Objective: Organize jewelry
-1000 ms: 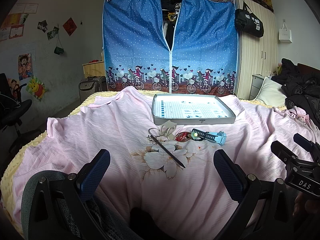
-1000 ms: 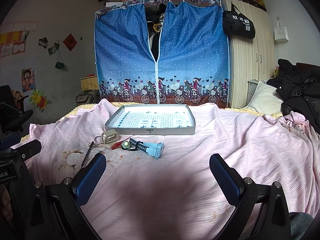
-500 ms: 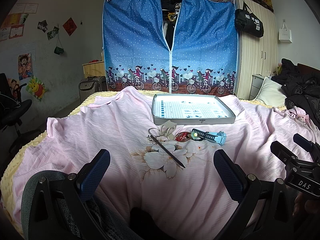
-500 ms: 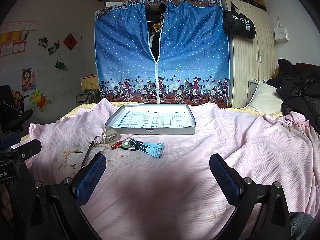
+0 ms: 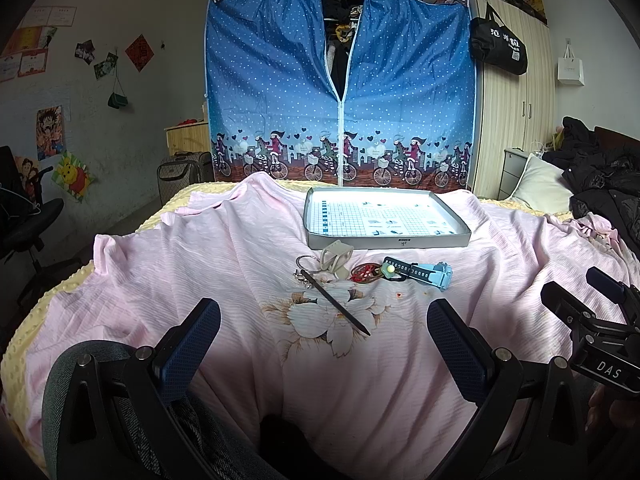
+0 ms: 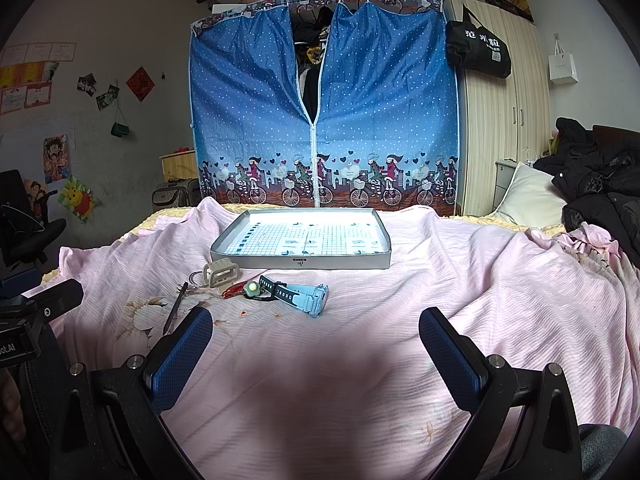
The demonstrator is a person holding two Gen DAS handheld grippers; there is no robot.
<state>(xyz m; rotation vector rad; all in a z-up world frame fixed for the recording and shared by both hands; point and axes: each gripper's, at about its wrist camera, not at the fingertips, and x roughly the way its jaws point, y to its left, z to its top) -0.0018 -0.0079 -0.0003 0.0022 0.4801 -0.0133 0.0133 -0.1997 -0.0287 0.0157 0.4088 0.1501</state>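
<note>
Both claws released, nothing gripped: left gripper (image 5: 323, 344) and right gripper (image 6: 316, 350) hang over the pink bedsheet (image 6: 440, 280), well short of the tray (image 5: 386, 240). Jewelry is all outside the tray, in a row just in front of its near wall: light-blue watch (image 5: 430, 274), red bracelet (image 5: 364, 272), beige clip on a key ring (image 5: 336, 258), dark pen (image 5: 334, 302) nearest the left gripper

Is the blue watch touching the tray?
Apart. The right wrist view shows pink bedsheet between the blue watch and the tray.
</note>
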